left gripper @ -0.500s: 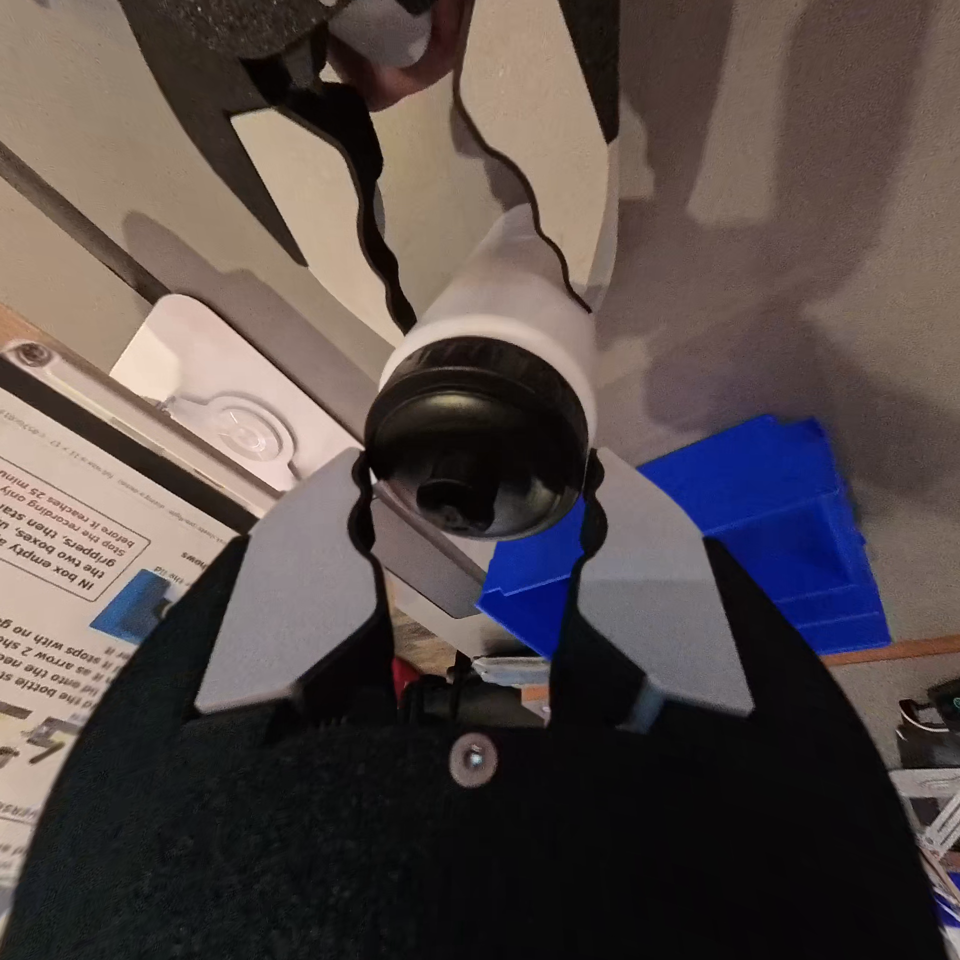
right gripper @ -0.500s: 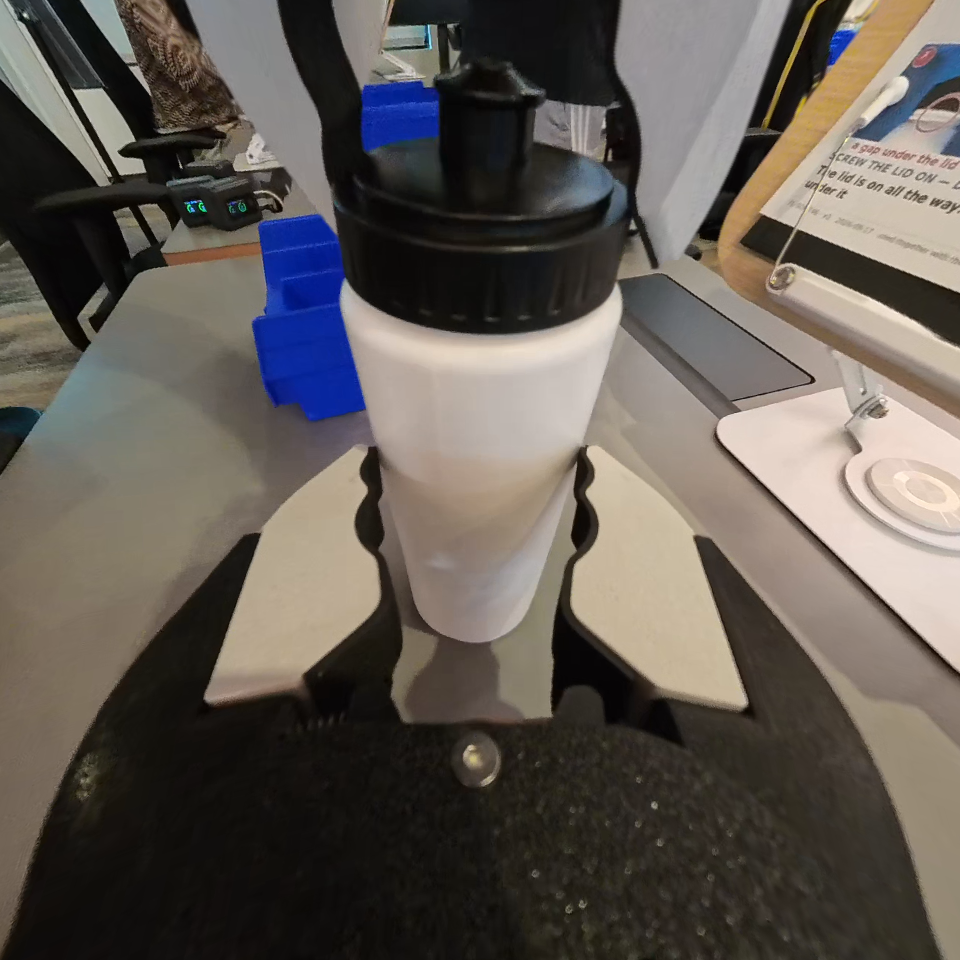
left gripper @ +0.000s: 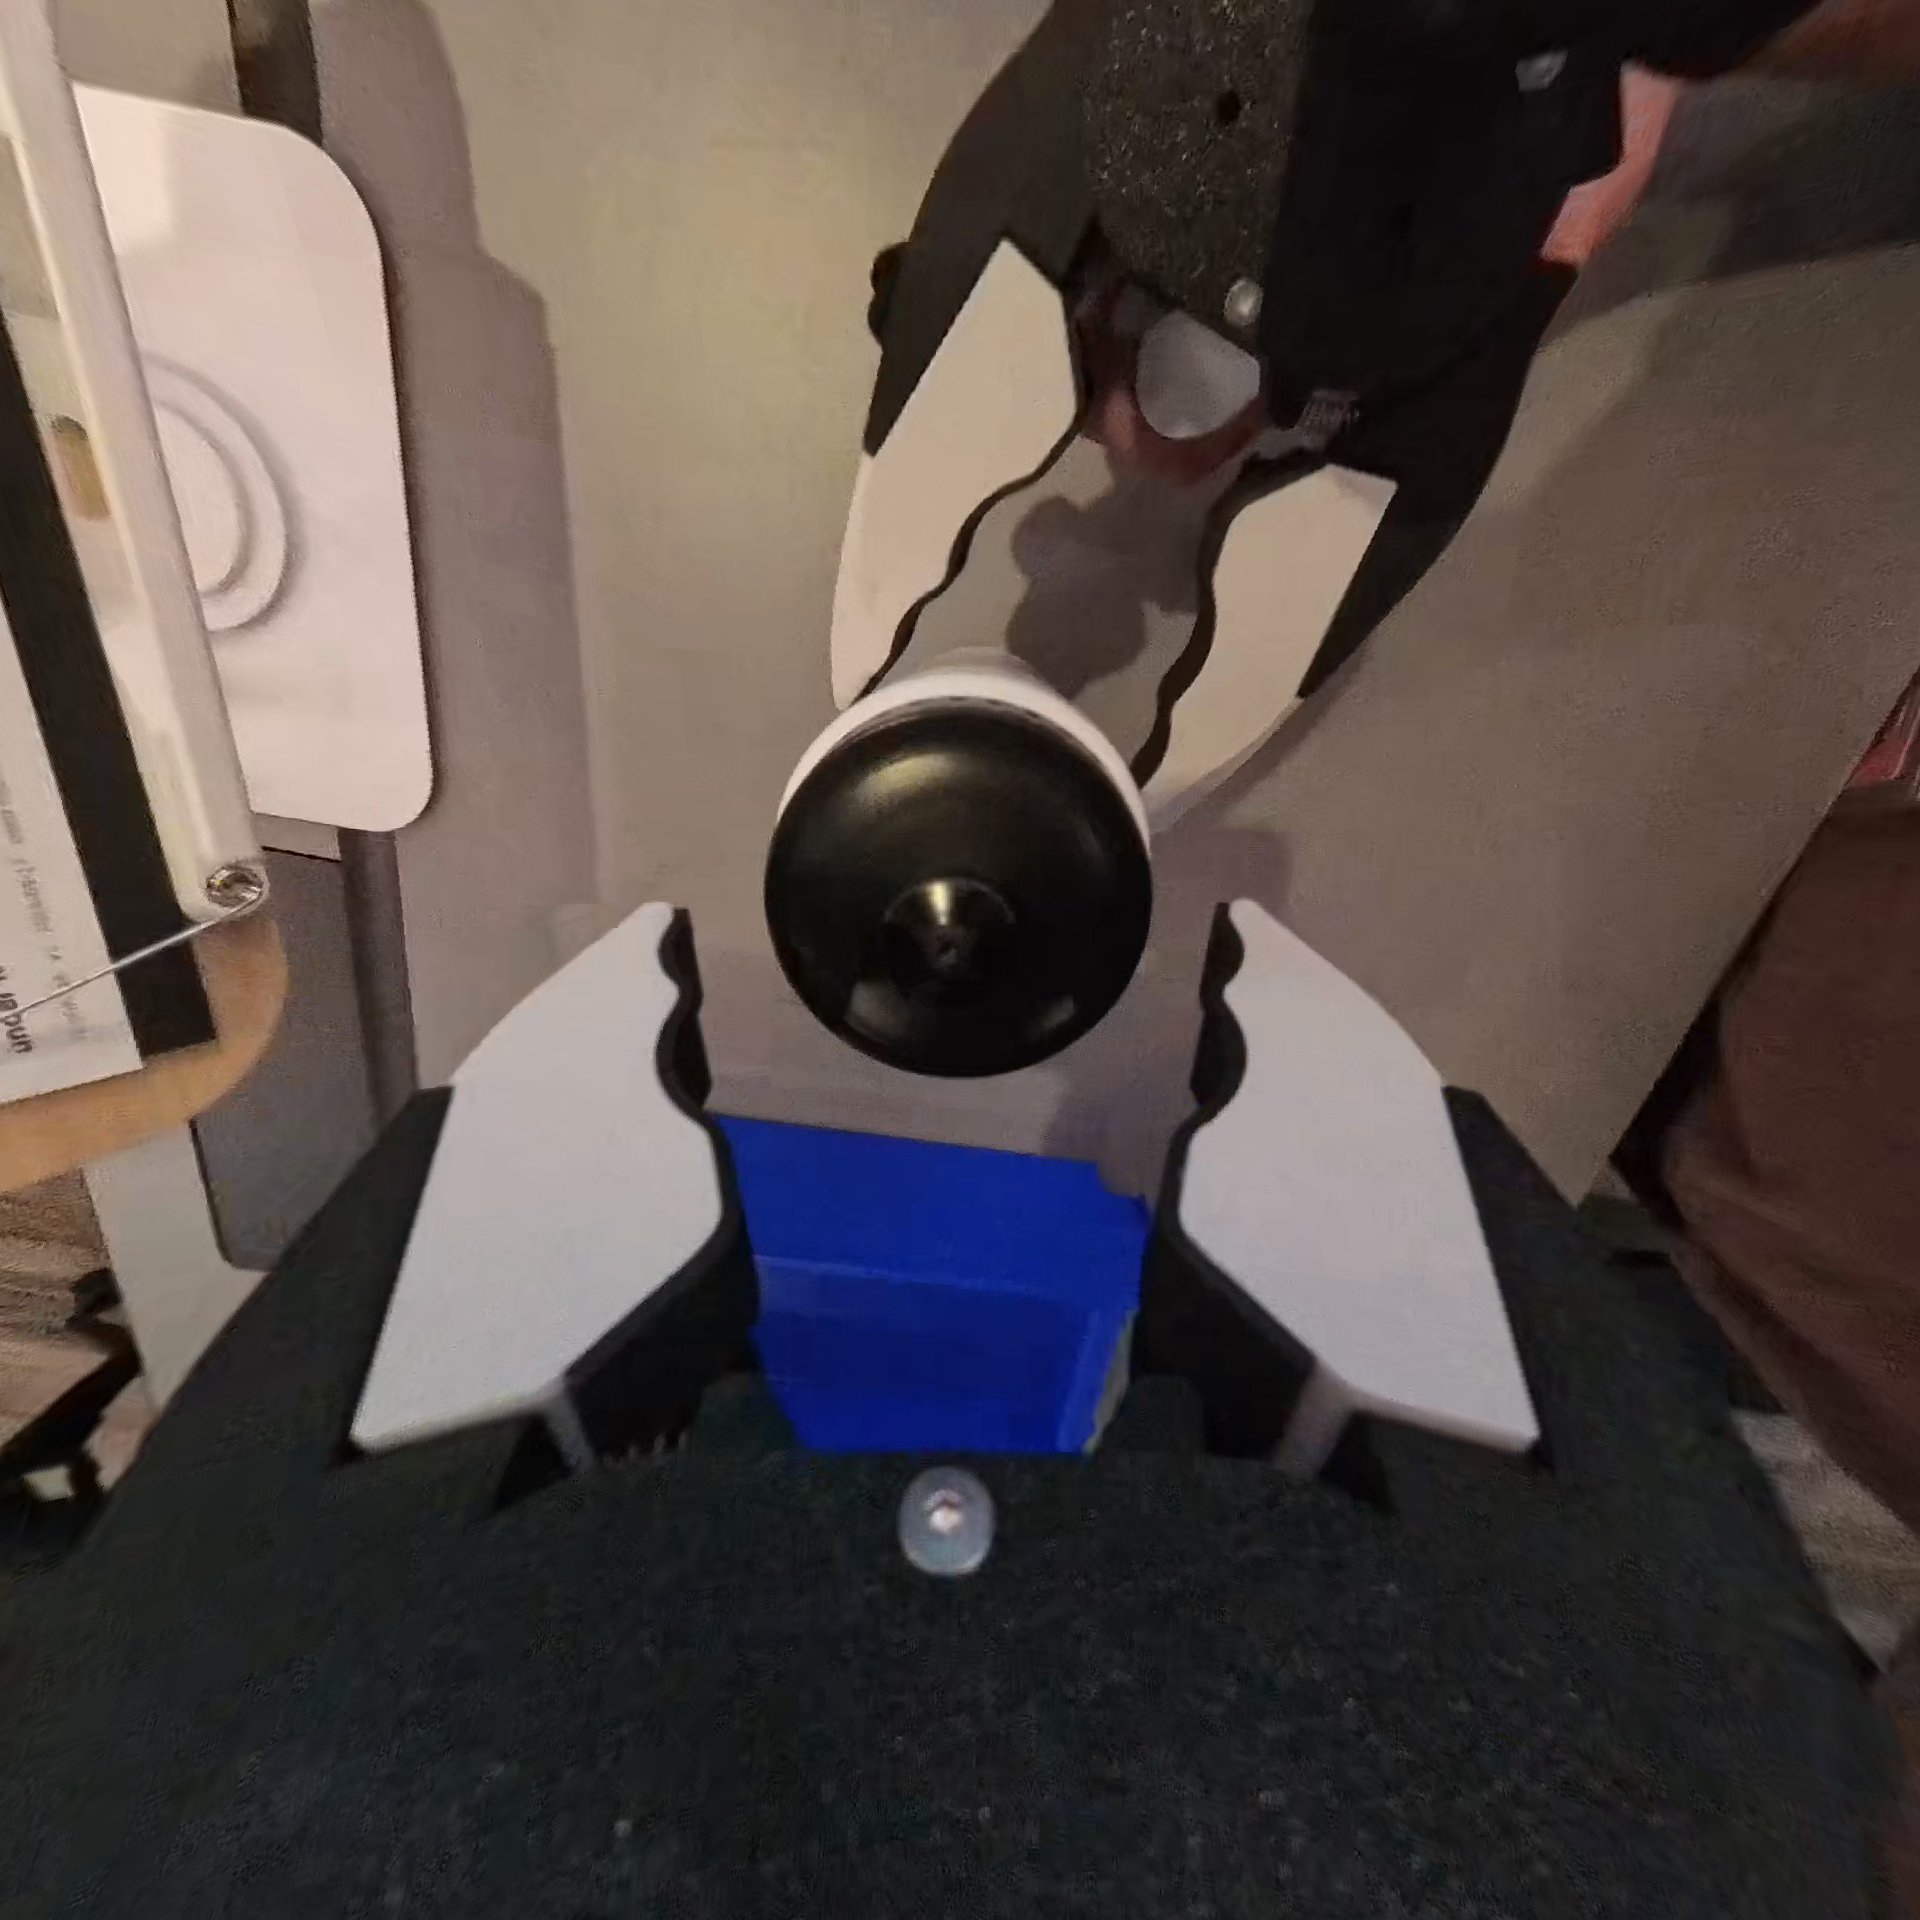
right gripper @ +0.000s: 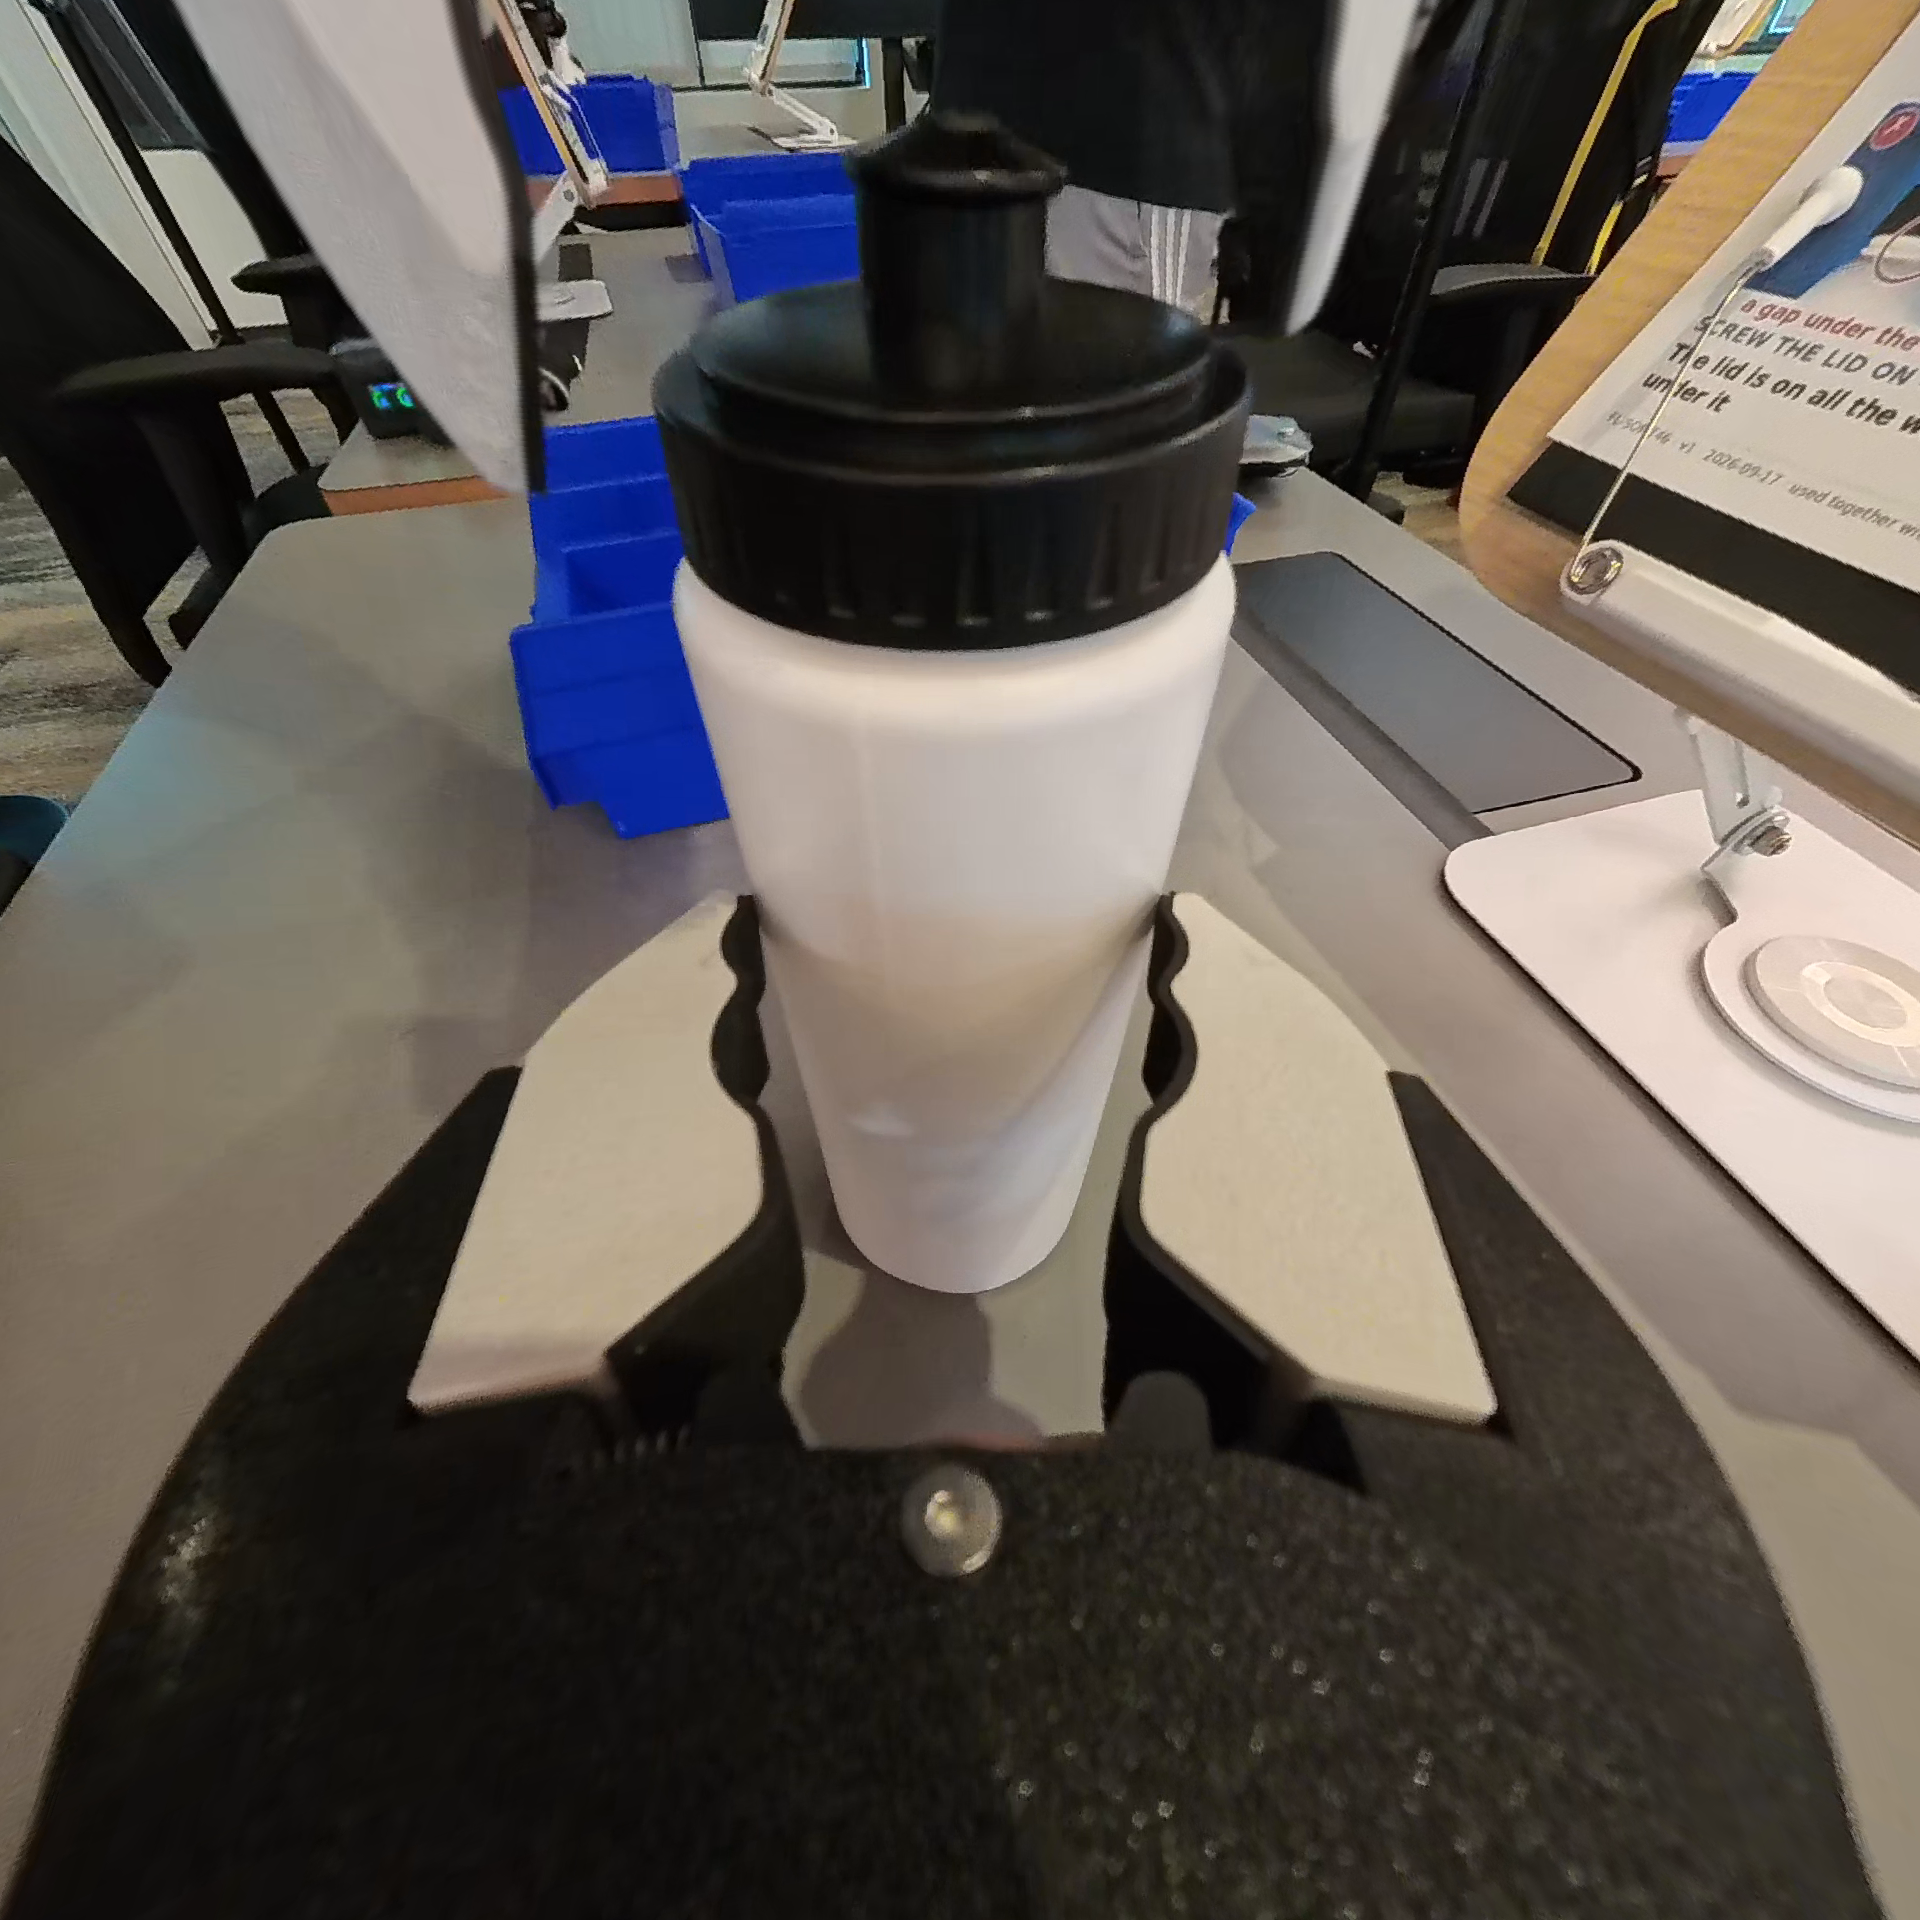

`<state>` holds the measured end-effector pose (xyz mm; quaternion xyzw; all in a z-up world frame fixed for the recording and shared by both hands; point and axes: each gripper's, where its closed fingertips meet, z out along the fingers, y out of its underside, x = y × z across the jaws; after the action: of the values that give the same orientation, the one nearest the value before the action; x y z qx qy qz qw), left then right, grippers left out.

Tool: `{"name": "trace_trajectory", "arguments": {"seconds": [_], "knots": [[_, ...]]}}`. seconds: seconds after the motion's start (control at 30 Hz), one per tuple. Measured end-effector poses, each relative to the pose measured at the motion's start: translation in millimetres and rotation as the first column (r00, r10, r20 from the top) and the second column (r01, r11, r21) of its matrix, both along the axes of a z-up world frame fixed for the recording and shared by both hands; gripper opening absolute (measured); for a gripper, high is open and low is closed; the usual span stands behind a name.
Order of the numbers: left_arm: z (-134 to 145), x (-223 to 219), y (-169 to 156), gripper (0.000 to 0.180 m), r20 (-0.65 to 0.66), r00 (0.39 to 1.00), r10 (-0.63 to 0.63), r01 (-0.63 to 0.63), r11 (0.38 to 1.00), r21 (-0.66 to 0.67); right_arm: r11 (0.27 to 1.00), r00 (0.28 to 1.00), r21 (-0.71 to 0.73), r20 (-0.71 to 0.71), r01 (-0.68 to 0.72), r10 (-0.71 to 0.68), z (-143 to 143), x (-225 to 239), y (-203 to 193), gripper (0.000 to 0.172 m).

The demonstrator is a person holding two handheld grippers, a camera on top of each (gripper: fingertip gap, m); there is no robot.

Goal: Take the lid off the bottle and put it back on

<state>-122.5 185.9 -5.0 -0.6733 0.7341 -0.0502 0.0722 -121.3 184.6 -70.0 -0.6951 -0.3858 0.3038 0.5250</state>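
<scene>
A white bottle (right gripper: 956, 831) with a black screw lid (right gripper: 951, 488) stands upright on the grey table (right gripper: 260, 831). My right gripper (right gripper: 954, 909) is shut on the bottle's lower body, with both pads pressed against it. In the left wrist view I look straight down on the lid (left gripper: 956, 894) and the bottle's white shoulder (left gripper: 966, 691). My left gripper (left gripper: 951, 914) is open around the lid, with a clear gap between each pad and the lid's rim. Its white fingers (right gripper: 395, 208) show above the lid in the right wrist view. The right gripper's fingers (left gripper: 914, 520) show beyond the bottle.
A blue bin (right gripper: 613, 675) stands behind the bottle to the left and shows below it in the left wrist view (left gripper: 935, 1278). A white stand base (right gripper: 1610, 935) carrying a wooden board with an instruction sheet (right gripper: 1766, 364) is on the right. A person (left gripper: 1818, 1143) stands close by.
My left gripper's pads touched the lid's sides before; they have now opened off it and the gripper has turned around the bottle. The right gripper still holds the bottle in place.
</scene>
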Motion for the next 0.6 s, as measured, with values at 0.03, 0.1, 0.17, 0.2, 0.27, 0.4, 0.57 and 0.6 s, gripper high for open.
{"name": "trace_trajectory", "arguments": {"seconds": [0.03,0.1,0.17,0.2,0.27,0.4,0.57,0.6], "knots": [[-1.8,1.6,1.7,0.089,0.019,1.000,0.010,-0.010,1.000,0.016,1.000,1.000,-0.002,-0.003,0.001,-0.001,0.1,0.0,0.1,0.071],[-5.7,1.6,-1.4,0.071,0.021,1.000,-0.001,0.000,1.000,0.014,1.000,1.000,-0.010,-0.012,0.006,-0.006,-0.3,0.3,0.9,0.071],[-6.9,1.1,-2.4,0.072,0.012,1.000,0.000,0.000,1.000,0.025,0.999,1.000,-0.027,-0.008,0.022,-0.022,-5.7,-1.3,4.9,0.081],[-6.9,0.0,-3.5,0.072,0.004,1.000,0.000,0.000,1.000,0.025,0.999,0.999,-0.025,-0.001,0.036,-0.036,-9.7,-3.1,8.3,0.089],[-7.0,-0.9,-4.6,0.072,0.000,1.000,0.013,-0.013,1.000,0.025,0.999,0.999,-0.012,-0.014,0.038,-0.038,-15.6,-11.3,11.3,0.097],[-7.7,-1.9,-2.6,0.072,-0.010,1.000,0.009,-0.009,0.999,0.038,0.999,0.999,0.016,-0.034,0.036,-0.036,-22.6,-23.4,13.5,0.087],[-8.2,-5.0,-4.6,0.072,-0.059,0.988,-0.141,0.145,0.987,0.064,1.000,1.000,0.017,-0.020,0.005,-0.005,-23.4,-23.9,10.8,0.087],[-8.3,-6.0,-4.9,0.073,-0.075,0.981,-0.178,0.183,0.980,0.072,1.000,1.000,0.017,-0.013,0.000,0.000,-23.6,-24.2,10.1,0.086]]}}
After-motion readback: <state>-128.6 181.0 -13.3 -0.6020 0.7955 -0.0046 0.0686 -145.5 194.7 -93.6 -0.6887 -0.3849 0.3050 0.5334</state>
